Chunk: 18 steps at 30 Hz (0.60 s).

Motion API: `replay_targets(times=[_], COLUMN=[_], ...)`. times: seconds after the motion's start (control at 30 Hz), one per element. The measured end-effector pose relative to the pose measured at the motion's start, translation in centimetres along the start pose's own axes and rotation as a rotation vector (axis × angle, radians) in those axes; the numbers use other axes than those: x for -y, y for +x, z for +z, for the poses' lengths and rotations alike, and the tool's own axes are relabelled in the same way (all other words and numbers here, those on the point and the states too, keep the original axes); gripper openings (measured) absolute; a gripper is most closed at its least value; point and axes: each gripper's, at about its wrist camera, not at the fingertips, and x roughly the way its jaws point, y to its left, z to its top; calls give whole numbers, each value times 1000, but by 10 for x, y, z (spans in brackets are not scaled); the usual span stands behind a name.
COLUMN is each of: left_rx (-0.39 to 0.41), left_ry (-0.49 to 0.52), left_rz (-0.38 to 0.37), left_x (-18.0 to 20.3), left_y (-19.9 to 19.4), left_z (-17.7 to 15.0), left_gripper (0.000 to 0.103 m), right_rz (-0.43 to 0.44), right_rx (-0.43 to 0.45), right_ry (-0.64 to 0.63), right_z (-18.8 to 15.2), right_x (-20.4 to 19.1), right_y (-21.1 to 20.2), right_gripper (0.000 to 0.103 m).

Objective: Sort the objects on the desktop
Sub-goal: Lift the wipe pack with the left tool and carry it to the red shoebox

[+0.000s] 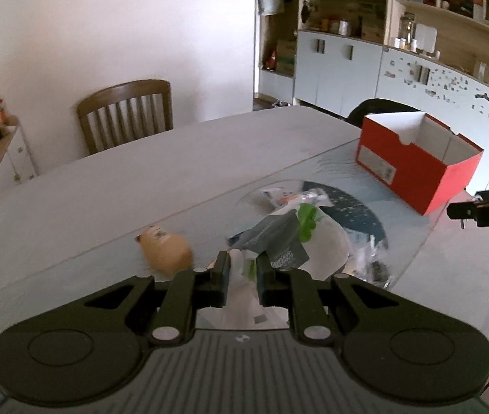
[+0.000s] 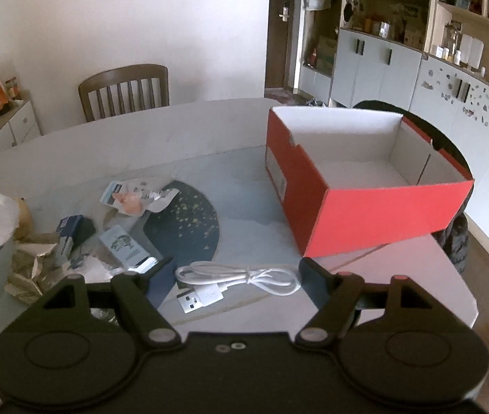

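In the left wrist view my left gripper [image 1: 243,269] is shut on the neck of a white plastic bag [image 1: 327,241], which holds a dark grey card and something green. The bag hangs over the glass-topped table [image 1: 106,189]. A tan plush toy [image 1: 165,248] lies just left of the fingers. In the right wrist view my right gripper [image 2: 237,274] stands open. A white USB cable [image 2: 244,277] lies coiled on the table between its fingertips, and neither pad touches it. An open red shoe box [image 2: 365,214] with a bare white inside stands beyond, to the right.
Wrappers [image 2: 134,196], a small blue box [image 2: 72,231] and crumpled paper [image 2: 30,269] lie left of a dark placemat [image 2: 186,220]. A wooden chair [image 2: 123,89] stands at the table's far side. Cabinets and shelves line the right wall. The right gripper's tip [image 1: 486,208] shows at the left view's edge.
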Motion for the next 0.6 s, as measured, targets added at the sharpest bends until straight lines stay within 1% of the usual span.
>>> replay_targets(times=[0.13, 0.3, 0.5, 0.6], left_rx=[-2, -10, -11, -4], left_ry=[7, -14, -30, -21], left_rz=[6, 12, 7, 0], left_x=[25, 56, 99, 122], left_y=[8, 19, 39, 48], left_z=[10, 26, 49, 64], left_gripper=[14, 14, 14, 14], right_rz=[25, 70, 100, 112], right_rx=[13, 17, 21, 23], right_ry=[-19, -42, -75, -77], right_z=[11, 31, 56, 65], right_x=[20, 52, 93, 114], right_y=[0, 4, 17, 24], right_gripper=[77, 77, 77, 77])
